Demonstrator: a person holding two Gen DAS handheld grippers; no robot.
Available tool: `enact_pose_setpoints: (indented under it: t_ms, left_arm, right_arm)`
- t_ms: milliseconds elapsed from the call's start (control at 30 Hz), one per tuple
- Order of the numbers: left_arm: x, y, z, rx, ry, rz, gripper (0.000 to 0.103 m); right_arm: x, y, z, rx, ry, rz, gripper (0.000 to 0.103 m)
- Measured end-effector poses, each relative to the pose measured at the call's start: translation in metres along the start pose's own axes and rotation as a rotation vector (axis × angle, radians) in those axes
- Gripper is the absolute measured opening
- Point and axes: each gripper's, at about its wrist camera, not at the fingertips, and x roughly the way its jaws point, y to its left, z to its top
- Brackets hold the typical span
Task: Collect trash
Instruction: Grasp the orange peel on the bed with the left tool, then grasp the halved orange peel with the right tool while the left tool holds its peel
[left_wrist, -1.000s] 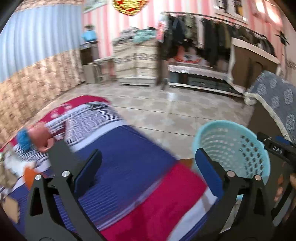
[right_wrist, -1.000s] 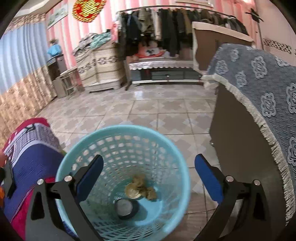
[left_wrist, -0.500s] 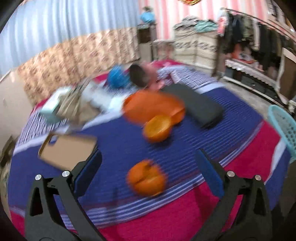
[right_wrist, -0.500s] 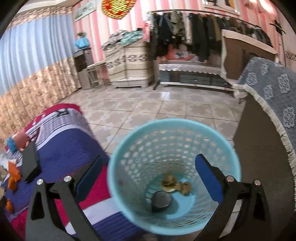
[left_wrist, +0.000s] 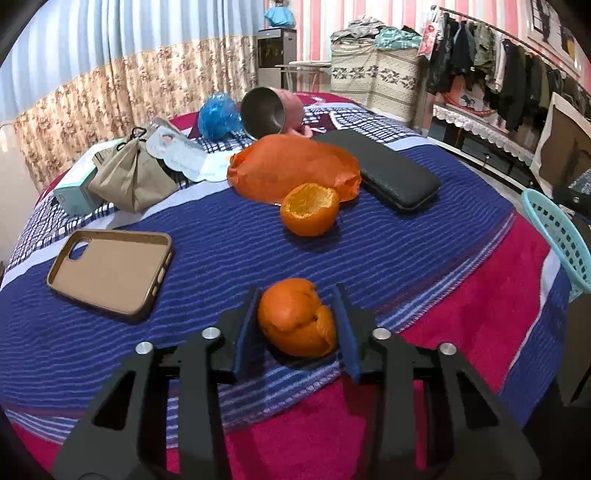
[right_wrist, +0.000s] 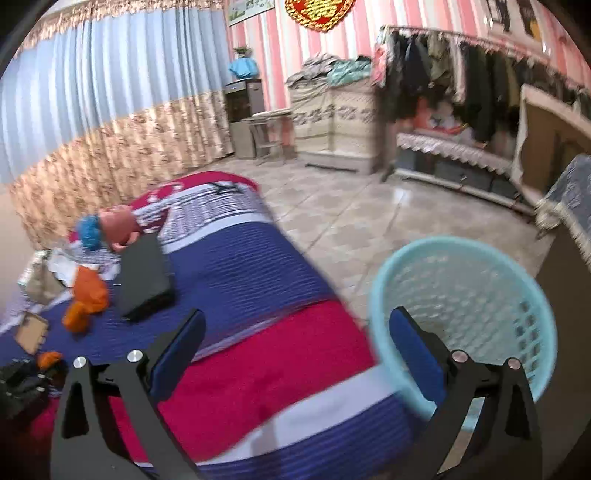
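Observation:
My left gripper (left_wrist: 297, 332) is shut on an orange peel (left_wrist: 295, 321) that rests on the striped cloth near the table's front edge. A second, hollow orange peel (left_wrist: 309, 213) lies further back, in front of an orange plastic bag (left_wrist: 291, 166). The turquoise trash basket (right_wrist: 465, 306) stands off the table's right side; its rim shows in the left wrist view (left_wrist: 554, 236). My right gripper (right_wrist: 293, 354) is open and empty, over the table edge beside the basket. The left gripper with its peel shows at the far left of the right wrist view (right_wrist: 48, 360).
On the table are a tan phone case (left_wrist: 110, 269), a black case (left_wrist: 384, 170), a brown pouch (left_wrist: 133, 177), a tipped pink metal cup (left_wrist: 273, 110), a blue plastic ball (left_wrist: 218, 118) and a small box (left_wrist: 74, 188). Tiled floor and a clothes rack (right_wrist: 461, 74) lie beyond.
My left gripper swung from the basket to the table, then closed on the near orange peel. My right gripper shifted left, so the basket now sits at its right.

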Motion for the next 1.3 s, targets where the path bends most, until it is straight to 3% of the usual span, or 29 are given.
enact_pose_setpoints:
  t_ms: [167,500,600,700,833,933,1000,1100,1300]
  left_arm:
    - [-0.024,0.03,0.006,-0.028,-0.062,0.046,0.034]
    - [-0.036,0.145,0.014,-0.187,-0.149,0.305,0.034]
    - [-0.032,0.166,0.01,-0.218,-0.153,0.361,0.034]
    - [-0.019,0.179,-0.002,-0.27,-0.112,0.354,0.034]
    - [-0.018,0.186,-0.004,-0.313,-0.109,0.336,0.035]
    - [-0.015,0.185,-0.004,-0.307,-0.11,0.333,0.036]
    - [-0.015,0.183,-0.004,-0.302,-0.111,0.335,0.036]
    - [-0.015,0.183,-0.004,-0.302,-0.111,0.336,0.036]
    - [-0.015,0.183,-0.004,-0.302,-0.111,0.336,0.036]
  right_arm:
    - [0.0,0.05,-0.009,-0.094,0.004,0.062,0.097]
    - [0.011,0.166,-0.038,-0.274,0.058,0.223,0.097]
    - [0.016,0.192,-0.041,-0.304,0.078,0.266,0.097]
    - [0.024,0.21,-0.046,-0.321,0.109,0.291,0.096]
    - [0.041,0.232,-0.049,-0.355,0.158,0.306,0.075]
    - [0.053,0.245,-0.049,-0.364,0.19,0.323,0.071]
    - [0.059,0.255,-0.05,-0.384,0.196,0.325,0.062]
    - [0.067,0.26,-0.051,-0.398,0.217,0.337,0.038]
    - [0.045,0.237,-0.049,-0.386,0.159,0.374,0.035]
